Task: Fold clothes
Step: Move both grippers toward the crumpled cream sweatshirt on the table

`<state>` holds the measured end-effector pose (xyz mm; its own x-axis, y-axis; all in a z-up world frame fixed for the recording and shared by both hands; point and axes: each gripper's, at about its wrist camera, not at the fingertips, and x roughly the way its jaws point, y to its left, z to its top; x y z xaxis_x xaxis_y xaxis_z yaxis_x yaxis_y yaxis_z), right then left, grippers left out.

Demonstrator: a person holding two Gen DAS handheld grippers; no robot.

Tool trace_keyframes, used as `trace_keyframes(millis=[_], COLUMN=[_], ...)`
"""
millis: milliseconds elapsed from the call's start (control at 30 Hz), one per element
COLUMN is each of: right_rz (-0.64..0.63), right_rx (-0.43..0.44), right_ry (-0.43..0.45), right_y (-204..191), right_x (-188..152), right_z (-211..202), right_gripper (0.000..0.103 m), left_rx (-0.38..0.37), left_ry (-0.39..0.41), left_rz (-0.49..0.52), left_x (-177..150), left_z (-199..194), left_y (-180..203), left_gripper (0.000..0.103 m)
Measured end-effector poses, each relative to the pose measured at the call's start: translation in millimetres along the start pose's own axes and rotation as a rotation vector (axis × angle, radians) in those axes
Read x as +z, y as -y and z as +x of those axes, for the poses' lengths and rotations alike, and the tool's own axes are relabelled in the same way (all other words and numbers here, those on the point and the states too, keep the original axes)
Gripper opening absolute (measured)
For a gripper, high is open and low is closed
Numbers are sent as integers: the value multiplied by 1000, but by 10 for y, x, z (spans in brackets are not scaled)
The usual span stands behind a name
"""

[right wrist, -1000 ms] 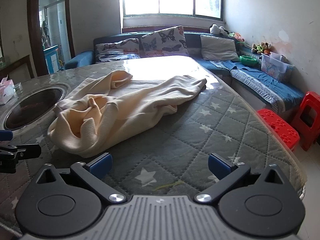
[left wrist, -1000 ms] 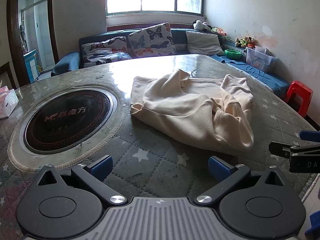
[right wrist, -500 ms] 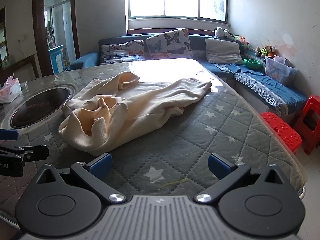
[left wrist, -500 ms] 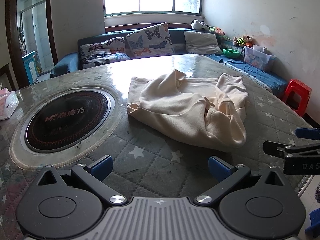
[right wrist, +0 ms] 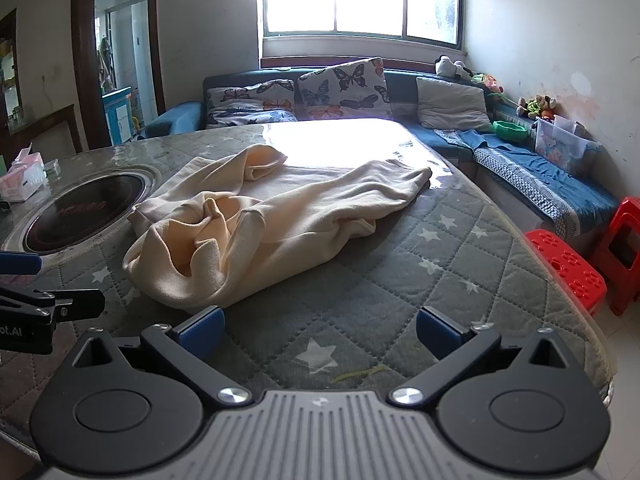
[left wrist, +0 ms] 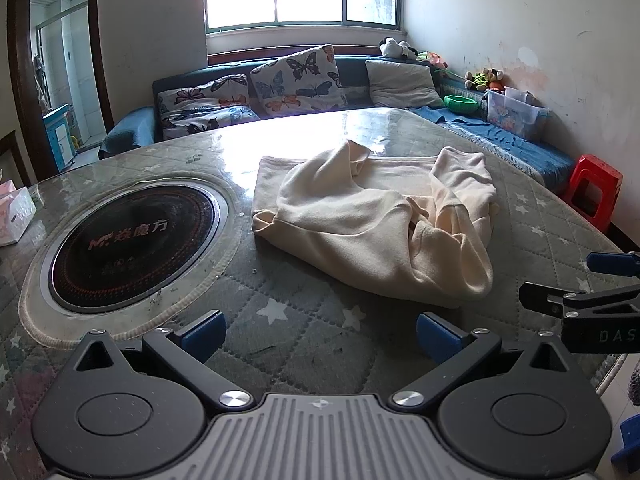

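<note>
A cream garment lies crumpled on the round table, its sleeves bunched over the body; it also shows in the right wrist view. My left gripper is open and empty, held above the quilted cover short of the garment's near edge. My right gripper is open and empty too, its left fingertip close to the garment's near hem. The right gripper's side shows at the right edge of the left view, and the left gripper's side shows at the left edge of the right view.
The table has a grey star-quilted cover and a round black cooktop set in its left part. A tissue box sits at far left. A blue sofa with cushions runs behind; red stools stand at right.
Both grippers have drawn back slightly and shifted view; the garment looks a little farther from the left gripper. The garment itself has not moved. Both stay open.
</note>
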<state>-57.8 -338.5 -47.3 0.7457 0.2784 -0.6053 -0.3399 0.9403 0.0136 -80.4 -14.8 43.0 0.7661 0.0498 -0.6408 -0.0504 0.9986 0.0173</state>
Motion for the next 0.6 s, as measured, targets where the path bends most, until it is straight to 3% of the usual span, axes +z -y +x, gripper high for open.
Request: trace_keyframes(millis=[600], right_rz=[-24], right_rx=[0], right_ry=[-5], right_y=[-49], right_x=[139], right_z=[96], right_gripper=[103], left_rx=[9], left_ry=[14], left_rz=[21], left_x=[191], left_z=[38], left_y=[-62], left_gripper=[103])
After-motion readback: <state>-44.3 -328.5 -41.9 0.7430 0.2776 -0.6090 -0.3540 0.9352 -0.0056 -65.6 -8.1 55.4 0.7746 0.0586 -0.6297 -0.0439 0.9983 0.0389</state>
